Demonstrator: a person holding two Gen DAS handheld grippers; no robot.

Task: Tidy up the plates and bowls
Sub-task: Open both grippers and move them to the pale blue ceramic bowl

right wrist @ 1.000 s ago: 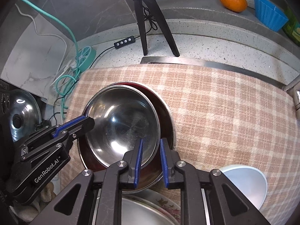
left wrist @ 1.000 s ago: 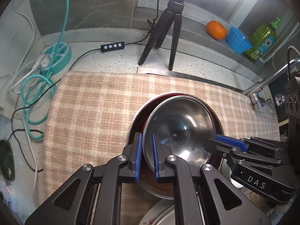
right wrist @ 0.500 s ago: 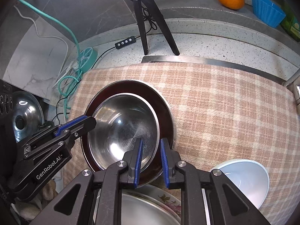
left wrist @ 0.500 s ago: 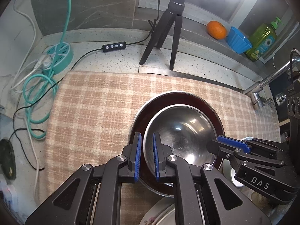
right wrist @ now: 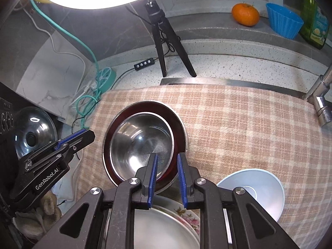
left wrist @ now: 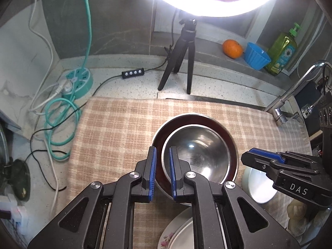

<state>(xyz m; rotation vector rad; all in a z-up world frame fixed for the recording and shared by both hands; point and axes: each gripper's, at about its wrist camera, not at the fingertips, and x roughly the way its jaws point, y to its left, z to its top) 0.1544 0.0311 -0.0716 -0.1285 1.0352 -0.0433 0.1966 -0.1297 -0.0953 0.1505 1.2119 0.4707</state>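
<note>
Steel bowl (left wrist: 197,155) nested inside the dark red bowl (left wrist: 225,133) on the checked cloth (left wrist: 116,128), centre of both views.
Left gripper (left wrist: 161,173) fingers narrowly parted, straddling the steel bowl's rim at 8 o'clock; right gripper (right wrist: 166,178) fingers slightly apart, free of both rims at 5 o'clock. Only the right view shows the glass lid (right wrist: 33,132) at 9 o'clock; only the left shows the faucet's (left wrist: 290,95) full arc. The steel interior is polished, reflecting the ring light. A pale bowl (right wrist: 257,188) and floral plate (right wrist: 186,211) lie nearby.
</note>
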